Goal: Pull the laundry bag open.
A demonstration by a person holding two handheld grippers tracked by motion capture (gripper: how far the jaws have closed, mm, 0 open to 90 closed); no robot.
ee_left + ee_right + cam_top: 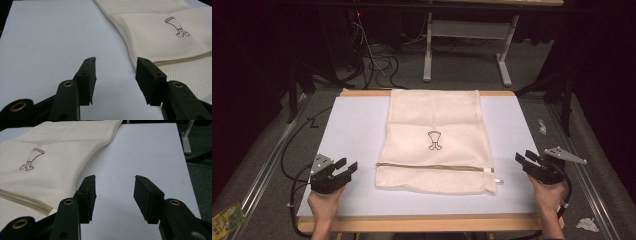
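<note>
Two hand-held grippers, left (346,167) and right (526,159), released, low, flanking mesh bag (434,135), pointing inward.

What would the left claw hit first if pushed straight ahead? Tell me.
Probably the bare white sheet first; between the open jaws of the left claw lies only sheet. The mesh laundry bag edge sits just beside its right-hand jaw, so that jaw might brush it, though depth is unclear.

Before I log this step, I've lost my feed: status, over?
Left gripper open, holding nothing. Right gripper open, holding nothing. Mesh laundry bag flat on the white mat between them, untouched. Nothing in the way.
</note>
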